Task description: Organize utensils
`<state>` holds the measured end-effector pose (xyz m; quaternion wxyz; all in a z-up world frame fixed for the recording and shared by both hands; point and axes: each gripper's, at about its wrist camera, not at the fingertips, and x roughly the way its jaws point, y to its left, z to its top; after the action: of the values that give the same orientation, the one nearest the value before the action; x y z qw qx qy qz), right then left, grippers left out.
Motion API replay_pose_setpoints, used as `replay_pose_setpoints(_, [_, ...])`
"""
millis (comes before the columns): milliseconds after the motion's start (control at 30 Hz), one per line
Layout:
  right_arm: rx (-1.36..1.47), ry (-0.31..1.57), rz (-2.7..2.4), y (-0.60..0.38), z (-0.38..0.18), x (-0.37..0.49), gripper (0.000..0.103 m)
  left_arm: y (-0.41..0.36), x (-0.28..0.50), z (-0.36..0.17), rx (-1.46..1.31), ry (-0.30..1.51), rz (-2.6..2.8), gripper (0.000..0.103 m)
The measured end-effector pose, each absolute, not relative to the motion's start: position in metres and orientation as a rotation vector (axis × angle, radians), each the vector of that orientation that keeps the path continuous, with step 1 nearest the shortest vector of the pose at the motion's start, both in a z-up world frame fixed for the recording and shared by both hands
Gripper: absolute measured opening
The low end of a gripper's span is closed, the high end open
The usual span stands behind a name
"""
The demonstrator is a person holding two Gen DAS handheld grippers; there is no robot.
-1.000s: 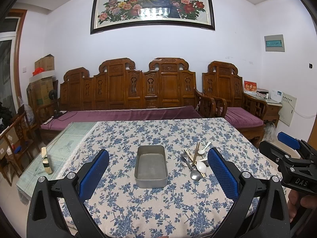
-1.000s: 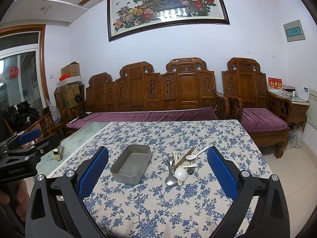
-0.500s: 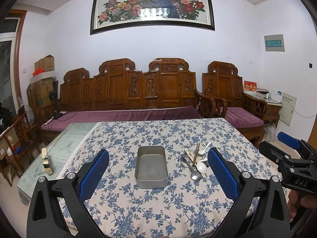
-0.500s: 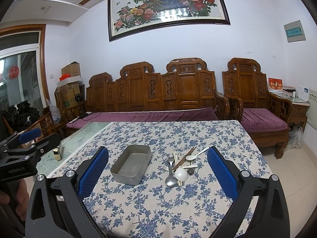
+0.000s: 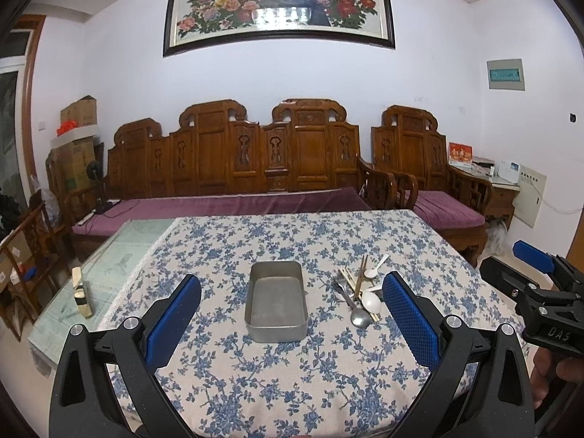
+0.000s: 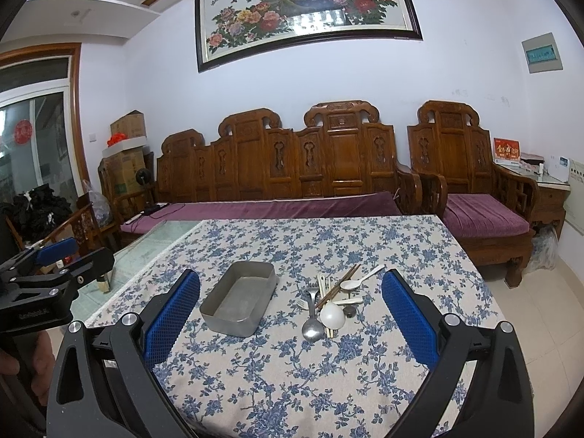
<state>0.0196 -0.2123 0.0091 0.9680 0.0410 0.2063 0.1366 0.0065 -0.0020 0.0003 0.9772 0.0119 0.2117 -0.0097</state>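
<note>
Left gripper (image 5: 292,314) spread wide, nothing between pads, above the table's near edge. Right gripper (image 6: 290,310) likewise wide, holding nothing. Metal tray (image 5: 276,301) at 12 o'clock on floral tablecloth (image 5: 292,383). Utensil pile (image 5: 359,292), spoons, fork, chopsticks, just beside tray at 3 o'clock. Wooden bench (image 5: 255,157) farthest back.

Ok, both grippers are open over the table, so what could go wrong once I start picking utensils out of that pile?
1. The chopsticks, metal spoon and white spoon lie crossed, so lifting one may drag the others.
2. The metal tin sits loose on the tablecloth; a nudge could slide it.
3. The thin, flat fork may slip from the gripper.
</note>
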Motion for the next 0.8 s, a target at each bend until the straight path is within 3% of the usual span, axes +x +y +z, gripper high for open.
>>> replay_pose_setpoints(533, [0.070, 0.491, 0.307, -0.210, -0.044, 0.066, 0.100, -0.002, 0.064, -0.062, 0.026, 0.605, -0.032, 0.097])
replay_pose_setpoints(733, [0.039, 0.523, 0.321, -0.211, -0.065, 0.092, 0.089, -0.004, 0.083, -0.080, 0.033, 0.672, -0.058, 0.097])
replay_pose_setpoints(800, [0.031, 0.537, 0.325, -0.212, -0.074, 0.104, 0.080, -0.005, 0.090, -0.085, 0.038, 0.685, -0.062, 0.097])
